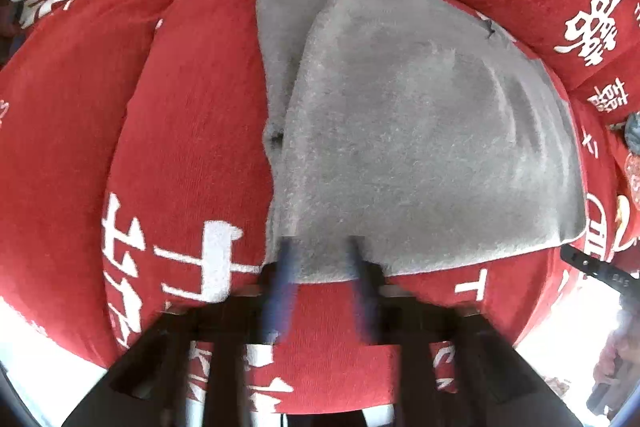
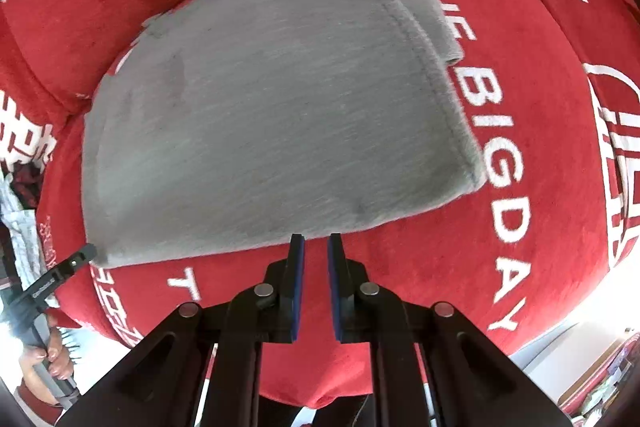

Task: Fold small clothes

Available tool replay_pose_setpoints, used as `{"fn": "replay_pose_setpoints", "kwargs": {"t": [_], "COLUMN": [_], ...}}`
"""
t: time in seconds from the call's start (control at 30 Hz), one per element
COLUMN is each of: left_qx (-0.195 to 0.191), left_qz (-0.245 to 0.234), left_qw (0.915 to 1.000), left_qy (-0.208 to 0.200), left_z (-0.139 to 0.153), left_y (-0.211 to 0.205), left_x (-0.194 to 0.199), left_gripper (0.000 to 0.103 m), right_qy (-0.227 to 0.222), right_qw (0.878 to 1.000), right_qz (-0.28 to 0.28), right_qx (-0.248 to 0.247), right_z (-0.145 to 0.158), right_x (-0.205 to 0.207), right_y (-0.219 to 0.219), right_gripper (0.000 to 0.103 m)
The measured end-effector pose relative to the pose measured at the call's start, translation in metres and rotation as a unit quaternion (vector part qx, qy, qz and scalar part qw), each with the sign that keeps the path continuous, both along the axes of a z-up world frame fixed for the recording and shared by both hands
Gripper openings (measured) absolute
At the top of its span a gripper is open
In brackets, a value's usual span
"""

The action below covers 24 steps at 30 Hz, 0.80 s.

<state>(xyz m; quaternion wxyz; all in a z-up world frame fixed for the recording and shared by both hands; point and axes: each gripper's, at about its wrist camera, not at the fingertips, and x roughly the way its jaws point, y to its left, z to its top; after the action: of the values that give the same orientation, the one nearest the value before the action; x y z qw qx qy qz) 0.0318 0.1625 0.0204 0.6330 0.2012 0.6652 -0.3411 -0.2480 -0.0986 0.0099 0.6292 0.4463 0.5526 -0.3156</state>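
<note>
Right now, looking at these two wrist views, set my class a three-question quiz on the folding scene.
1. True or false: the grey garment lies folded on a red cover with white lettering.
2. Which hand-held gripper shows a narrow gap with nothing between its pads? A) left hand-held gripper B) right hand-held gripper
3. Fill in: the English words printed beside the garment read "THE BIG ___".

Key: 1 true; 2 B; 3 DAY.
</note>
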Motion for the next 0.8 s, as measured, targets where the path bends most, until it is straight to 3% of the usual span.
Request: {"fn": "replay_pose_setpoints", "kwargs": {"t": [0.03,0.1,0.27,0.43,0.8], "left_qx": [0.000,-0.013,-0.004,0.007,0.017], "left_qz": [0.004,0.007,0.003,0.001,0.011], "left_qw": [0.9999,0.9993,0.9991,0.9986,0.9993], "left_qy": [-0.012,-0.033,-0.041,-0.052,-0.031], "left_z": [0.003,0.013,0.016,0.016,0.004], "left_y": [0.003,0.005,0.005,0.004,0.014], "left_x": [0.000,0.000,0.002,0.004,0.016], "left_gripper": [0.103,0.102,0.102,0.102,0.102], "right_qy": [-0.003,-0.008,-0.024,-0.040,-0.051], "right_qw": [1.000,1.000,0.999,0.998,0.995], "right_qz": [0.002,0.007,0.026,0.031,0.048], "right_qx": [0.003,0.007,0.018,0.033,0.065], "right_z": [0.001,-0.002,-0.003,-0.004,-0.015], "right_x": [0.005,0.019,0.043,0.060,0.082], "right_y": [0.003,0.007,0.022,0.038,0.061], "right_gripper": [0.013,0.013,0.017,0.036,0.039]}}
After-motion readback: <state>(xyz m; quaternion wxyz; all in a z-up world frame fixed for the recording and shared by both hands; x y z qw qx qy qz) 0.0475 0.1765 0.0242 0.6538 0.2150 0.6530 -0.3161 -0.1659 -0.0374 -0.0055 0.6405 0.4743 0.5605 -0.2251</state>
